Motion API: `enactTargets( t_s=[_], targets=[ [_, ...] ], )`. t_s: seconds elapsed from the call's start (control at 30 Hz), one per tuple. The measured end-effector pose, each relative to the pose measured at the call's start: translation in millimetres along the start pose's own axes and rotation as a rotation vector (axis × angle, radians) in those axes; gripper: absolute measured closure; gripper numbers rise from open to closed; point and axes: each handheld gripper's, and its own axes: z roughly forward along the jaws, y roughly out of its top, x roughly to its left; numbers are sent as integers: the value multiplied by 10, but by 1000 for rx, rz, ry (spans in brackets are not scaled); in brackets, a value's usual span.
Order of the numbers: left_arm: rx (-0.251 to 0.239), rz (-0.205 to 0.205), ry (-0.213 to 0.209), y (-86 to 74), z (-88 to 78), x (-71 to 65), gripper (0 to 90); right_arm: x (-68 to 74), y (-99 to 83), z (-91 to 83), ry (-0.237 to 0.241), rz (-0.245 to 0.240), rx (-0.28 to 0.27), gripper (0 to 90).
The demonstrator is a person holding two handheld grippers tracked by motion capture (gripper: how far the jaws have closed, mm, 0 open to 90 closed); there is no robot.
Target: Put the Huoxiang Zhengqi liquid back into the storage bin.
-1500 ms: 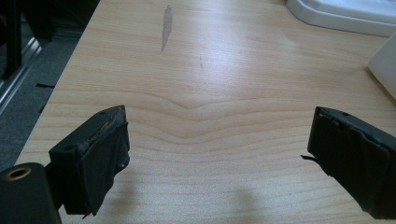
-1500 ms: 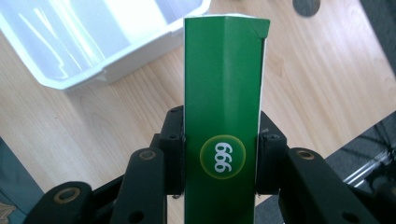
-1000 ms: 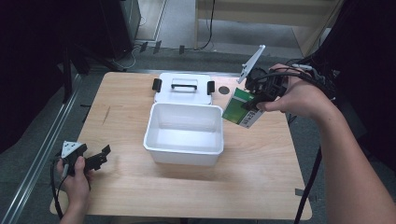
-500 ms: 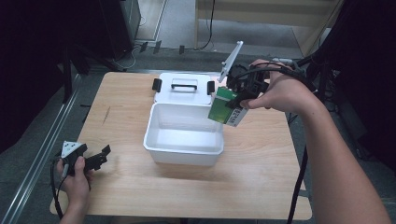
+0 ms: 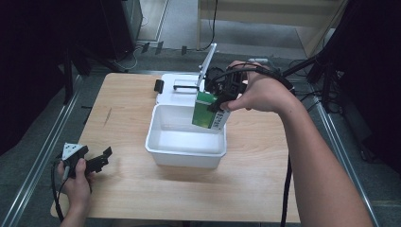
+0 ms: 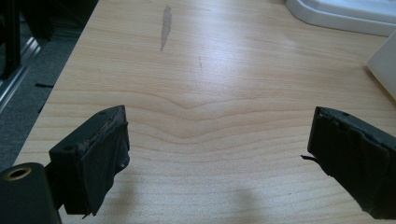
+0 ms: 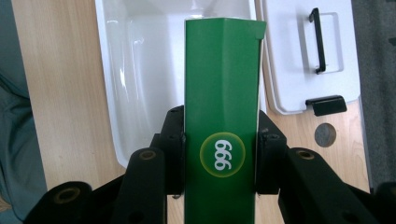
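Observation:
My right gripper [image 5: 218,101] is shut on a green box [image 5: 206,110] and holds it above the far right corner of the white bin [image 5: 163,139]. In the right gripper view both jaws press the sides of the green box [image 7: 221,93], which bears a "999" mark, and the empty white bin [image 7: 121,88] lies below it. My left gripper [image 5: 101,158] rests near the table's front left edge. Its jaws stand wide apart over bare wood, so my left gripper [image 6: 217,149] is open and holds nothing.
The bin's white lid [image 5: 179,90] with a black handle lies flat behind the bin; it appears as the white lid [image 7: 303,56] in the right gripper view. The wooden table [image 5: 132,189] ends close to the left hand. A floor rail [image 5: 38,156] runs along the left.
My right gripper has carried the green box leftward, from right of the bin to above its far right corner. The left gripper has stayed put.

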Motion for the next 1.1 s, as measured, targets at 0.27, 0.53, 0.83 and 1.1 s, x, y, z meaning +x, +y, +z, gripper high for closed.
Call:
enactTargets(
  t_s=[0.27, 0.53, 0.83, 1.1],
  targets=[
    [1, -1, 0, 1, 1, -1, 64, -5, 56, 183, 23, -23, 26, 644],
    [1, -1, -2, 1, 1, 0, 64, -14, 22, 362, 49, -58, 43, 644],
    [0, -1, -4, 1, 3, 5, 64, -37, -39, 561, 59, -70, 65, 643],
    [-1, -3, -4, 1, 3, 5, 64, -70, -79, 689, 72, -99, 60, 642]
  ],
)
